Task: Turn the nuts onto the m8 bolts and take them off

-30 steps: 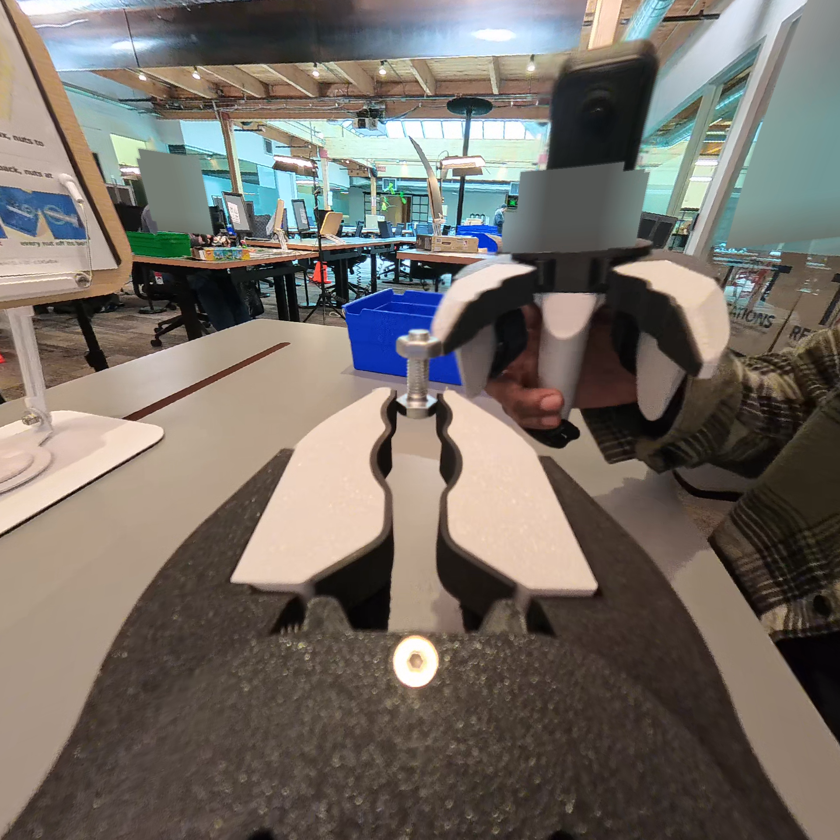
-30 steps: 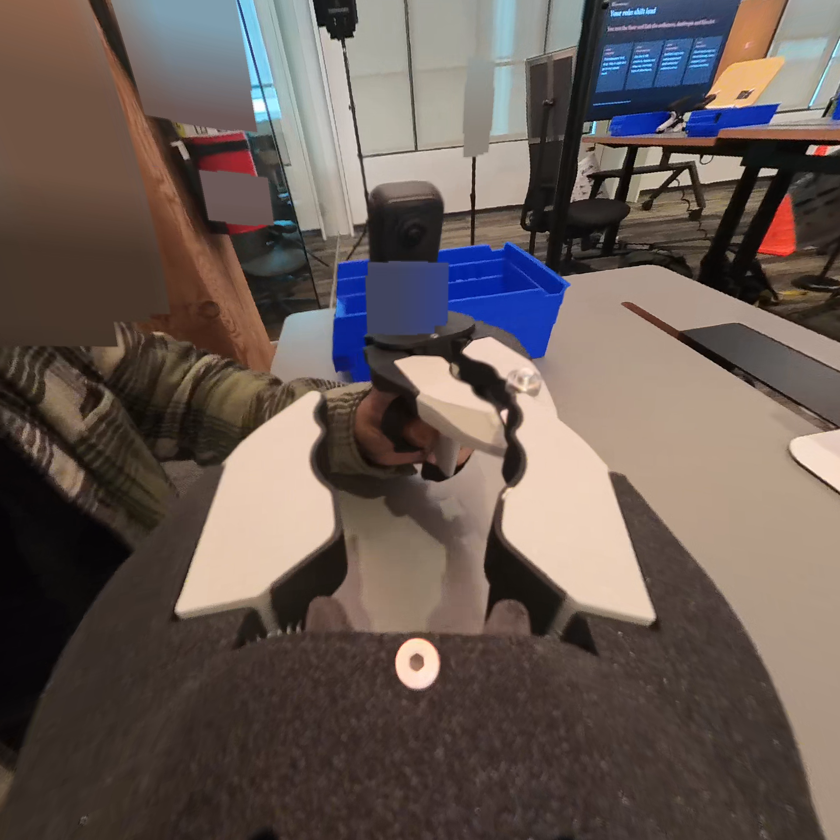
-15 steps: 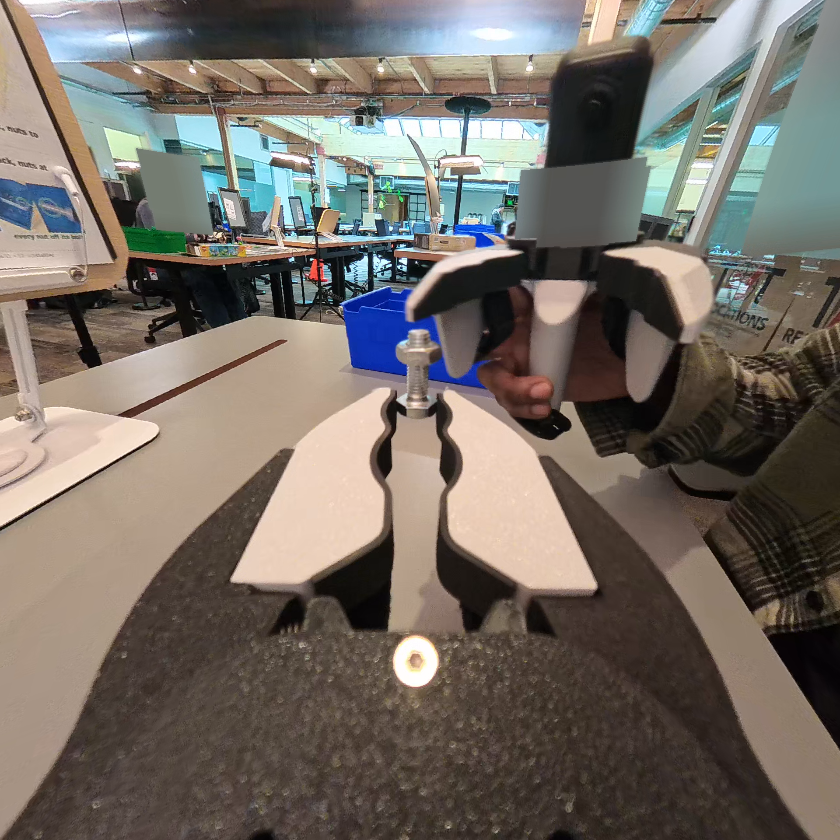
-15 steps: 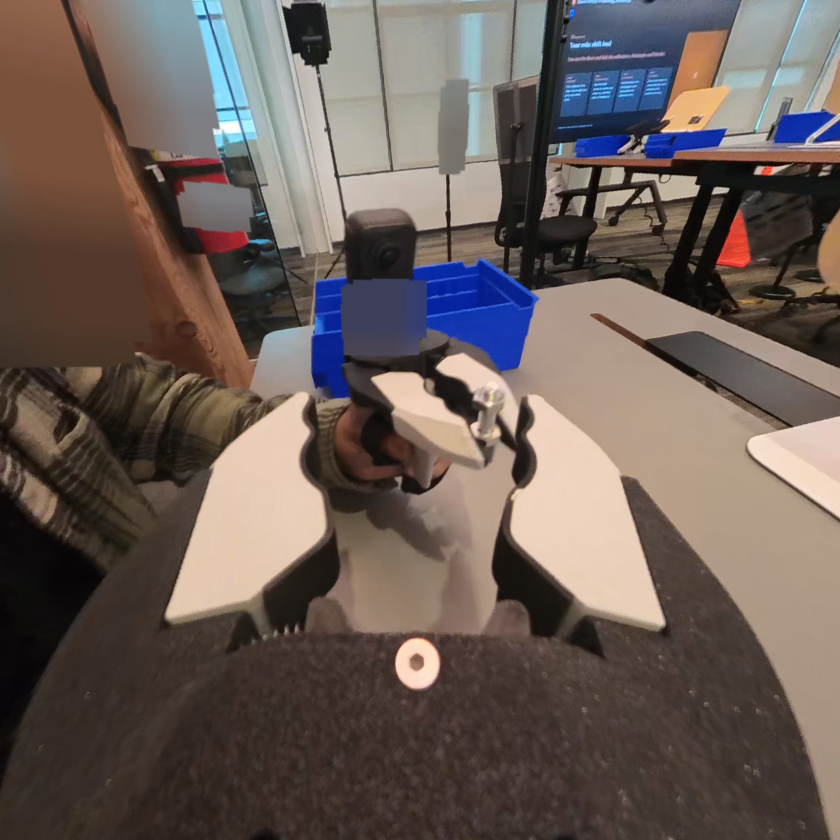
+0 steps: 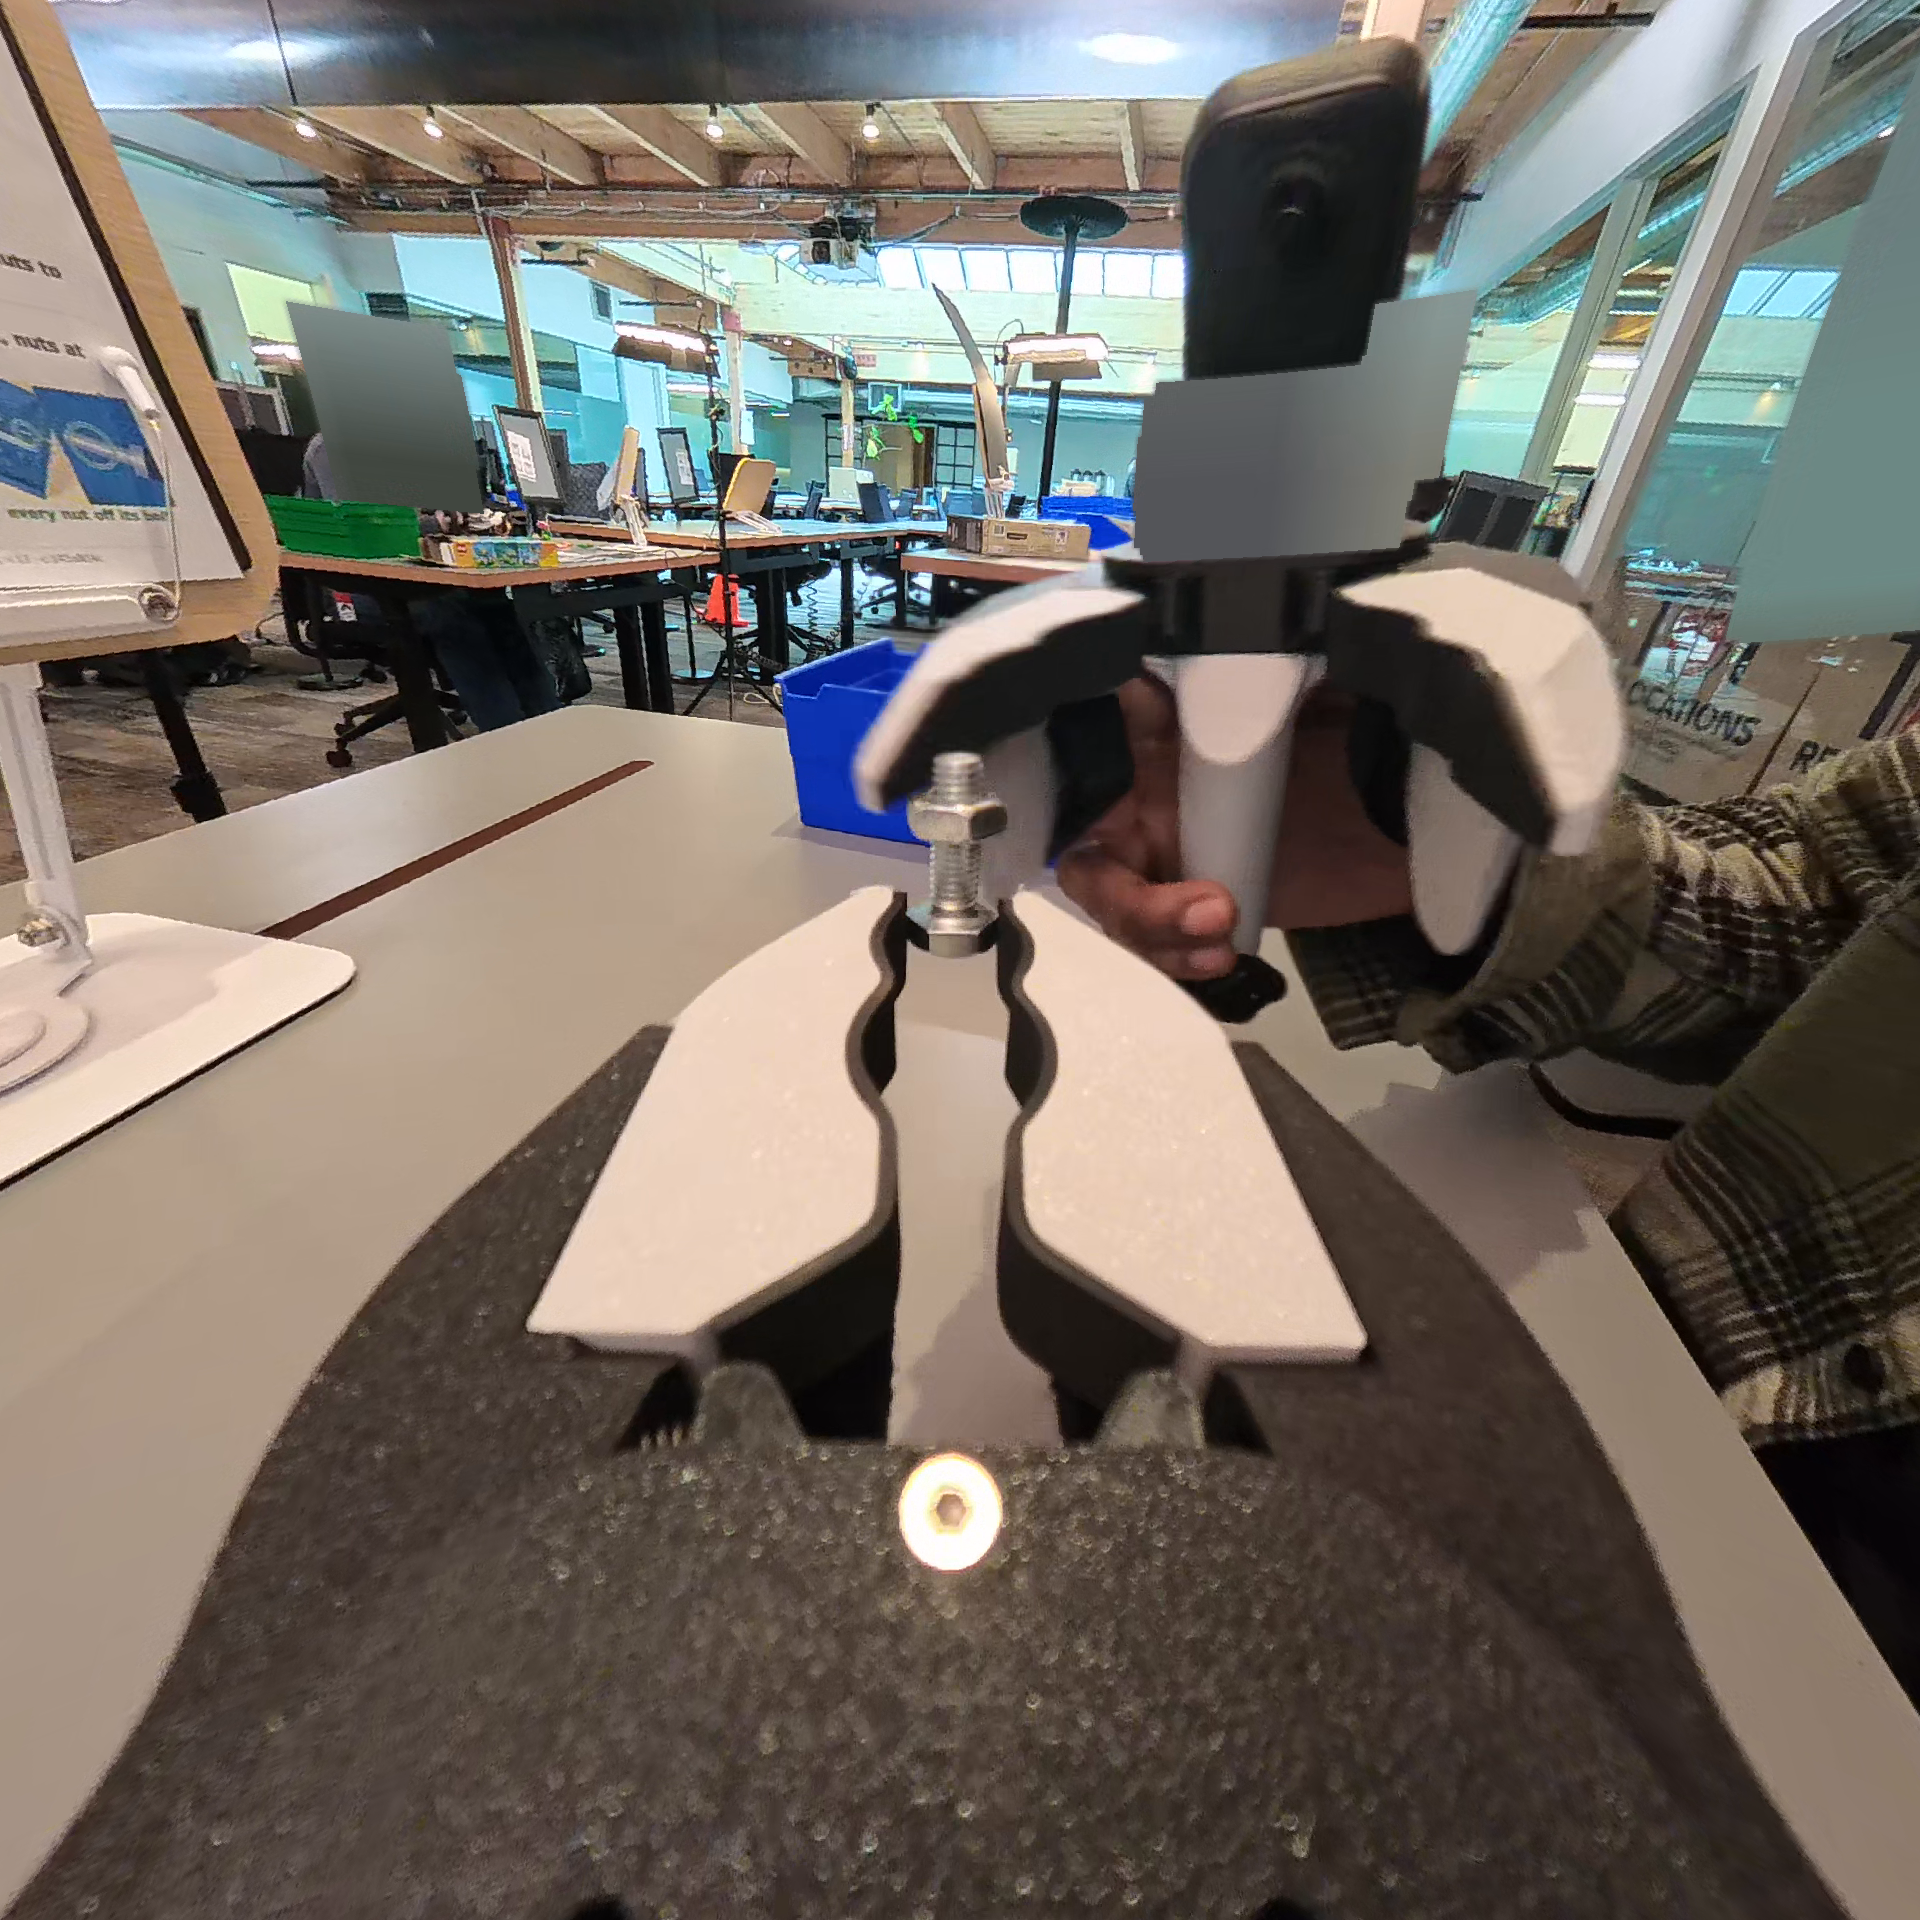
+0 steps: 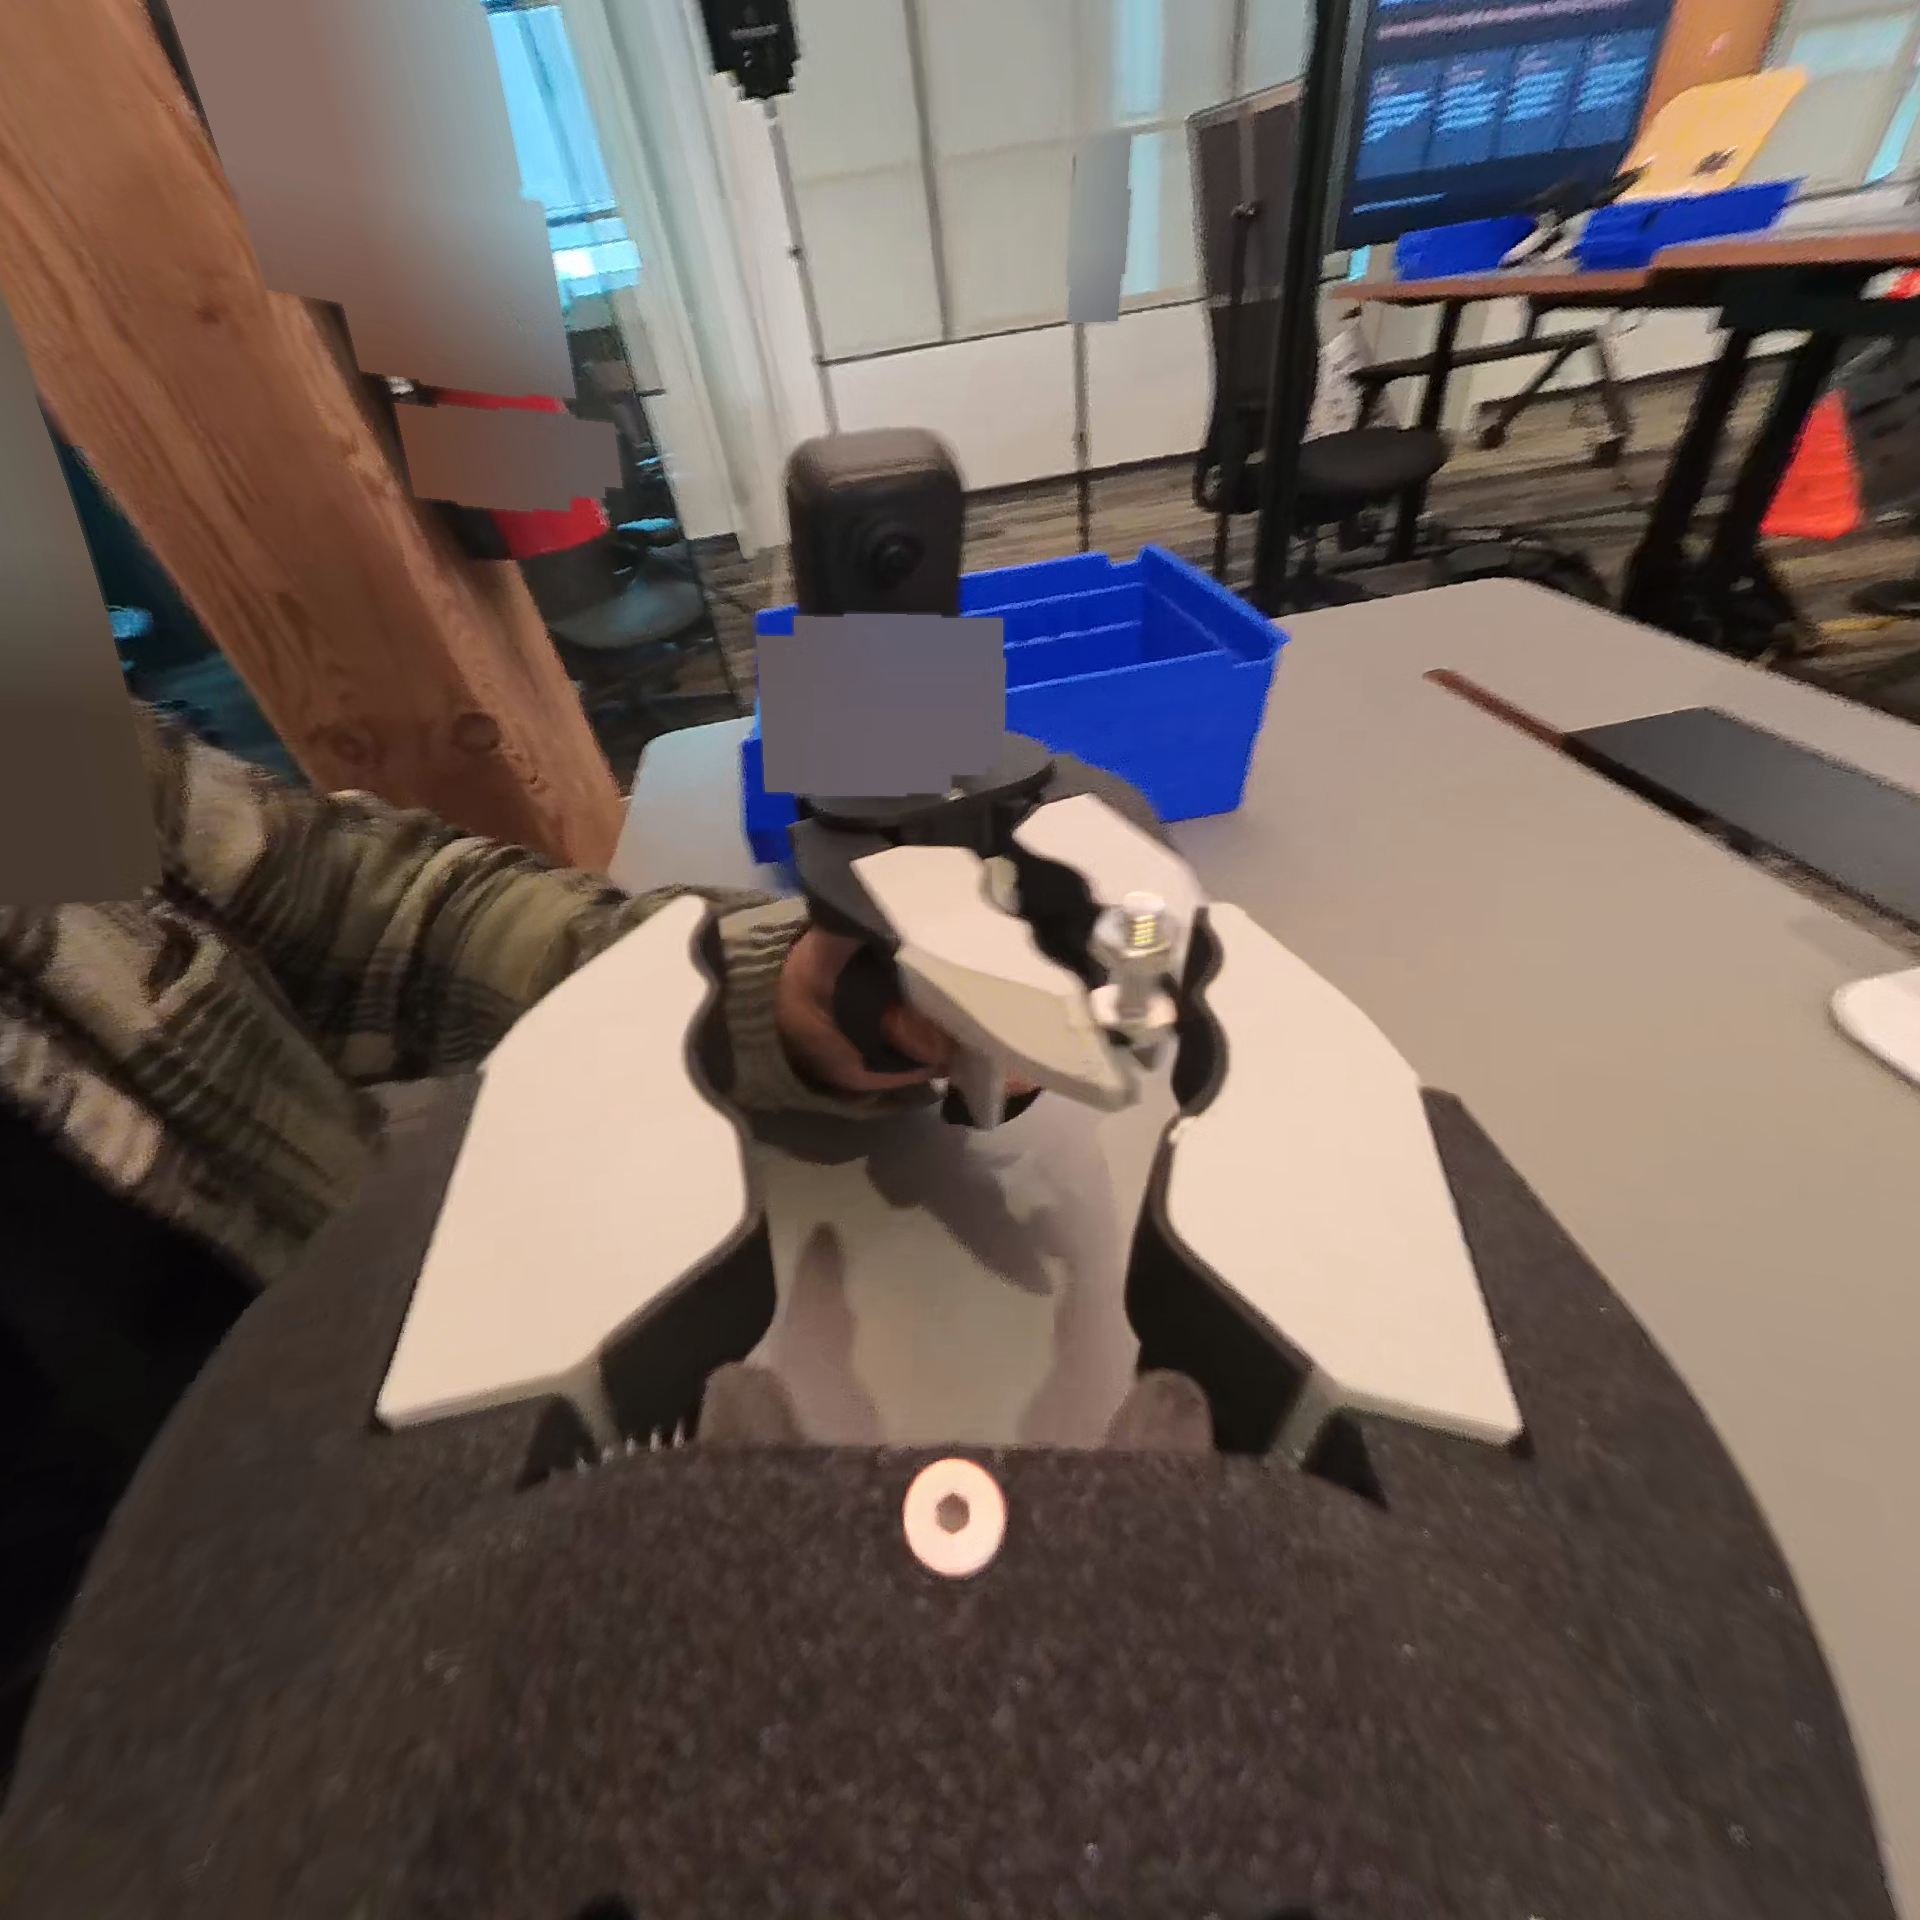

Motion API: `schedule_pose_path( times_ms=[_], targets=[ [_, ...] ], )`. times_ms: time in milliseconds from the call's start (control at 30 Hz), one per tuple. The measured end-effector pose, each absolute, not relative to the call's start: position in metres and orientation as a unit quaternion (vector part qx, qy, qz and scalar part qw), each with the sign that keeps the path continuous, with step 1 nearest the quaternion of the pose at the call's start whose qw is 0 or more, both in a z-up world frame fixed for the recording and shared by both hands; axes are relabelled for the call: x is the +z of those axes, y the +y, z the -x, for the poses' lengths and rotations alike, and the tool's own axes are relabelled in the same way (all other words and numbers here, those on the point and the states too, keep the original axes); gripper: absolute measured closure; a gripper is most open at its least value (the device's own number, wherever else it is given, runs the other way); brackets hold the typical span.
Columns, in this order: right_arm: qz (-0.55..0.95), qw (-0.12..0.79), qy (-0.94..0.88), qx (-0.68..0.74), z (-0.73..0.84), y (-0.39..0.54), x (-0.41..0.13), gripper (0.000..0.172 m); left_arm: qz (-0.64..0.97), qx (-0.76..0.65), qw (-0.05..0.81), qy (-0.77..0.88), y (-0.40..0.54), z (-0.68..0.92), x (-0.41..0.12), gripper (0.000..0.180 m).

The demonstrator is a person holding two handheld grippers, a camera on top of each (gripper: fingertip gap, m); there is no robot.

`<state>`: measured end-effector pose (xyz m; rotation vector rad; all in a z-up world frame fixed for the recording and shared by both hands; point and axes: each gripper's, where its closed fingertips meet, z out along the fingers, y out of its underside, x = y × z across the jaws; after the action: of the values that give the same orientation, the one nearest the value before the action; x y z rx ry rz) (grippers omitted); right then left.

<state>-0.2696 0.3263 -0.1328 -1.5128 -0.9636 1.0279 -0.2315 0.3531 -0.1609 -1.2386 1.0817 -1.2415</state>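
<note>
White gripper fingers point(image 5: 748, 1143), green plaid sleeve point(image 5: 1766, 935).

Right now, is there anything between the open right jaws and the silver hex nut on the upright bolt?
Nothing visible. The right gripper stands open around the silver hex nut; only air lies between. The left gripper clamps the steel bolt's head lower down, under the nut.
</note>
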Motion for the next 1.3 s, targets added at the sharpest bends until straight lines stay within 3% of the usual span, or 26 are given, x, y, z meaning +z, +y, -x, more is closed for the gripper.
schedule_pose_path(
  times_ms=[33, 133, 233, 433, 500, 567, 700, 1067, 1300],
  targets=[
    [0.629, 0.509, -0.403, 0.427, 0.271, 0.322, -0.134, 0.083, 0.517, -0.515, 0.515, 0.450, 0.354, 0.232, -0.161, 0.165],
    [0.626, 0.527, -0.411, 0.402, 0.261, 0.313, -0.132, 0.095, 0.522, -0.518, 0.516, 0.440, 0.359, 0.235, -0.160, 0.165],
    [0.626, 0.549, -0.390, 0.394, 0.256, 0.327, -0.123, 0.088, 0.521, -0.524, 0.510, 0.441, 0.357, 0.234, -0.161, 0.165],
    [0.635, 0.503, -0.410, 0.419, 0.271, 0.321, -0.139, 0.081, 0.524, -0.515, 0.513, 0.444, 0.357, 0.234, -0.162, 0.165],
    [0.627, 0.515, -0.426, 0.401, 0.264, 0.313, -0.137, 0.098, 0.527, -0.518, 0.512, 0.437, 0.360, 0.236, -0.161, 0.165],
    [0.627, 0.537, -0.403, 0.396, 0.256, 0.319, -0.127, 0.094, 0.526, -0.524, 0.509, 0.436, 0.360, 0.236, -0.161, 0.165],
    [0.626, 0.543, -0.396, 0.395, 0.252, 0.340, -0.122, 0.103, 0.521, -0.523, 0.505, 0.447, 0.354, 0.231, -0.162, 0.165],
    [0.619, 0.512, -0.447, 0.393, 0.256, 0.344, -0.132, 0.150, 0.502, -0.531, 0.497, 0.468, 0.343, 0.228, -0.160, 0.165],
    [0.622, 0.501, -0.462, 0.384, 0.258, 0.342, -0.137, 0.157, 0.489, -0.540, 0.494, 0.475, 0.337, 0.227, -0.156, 0.164]
  ],
)
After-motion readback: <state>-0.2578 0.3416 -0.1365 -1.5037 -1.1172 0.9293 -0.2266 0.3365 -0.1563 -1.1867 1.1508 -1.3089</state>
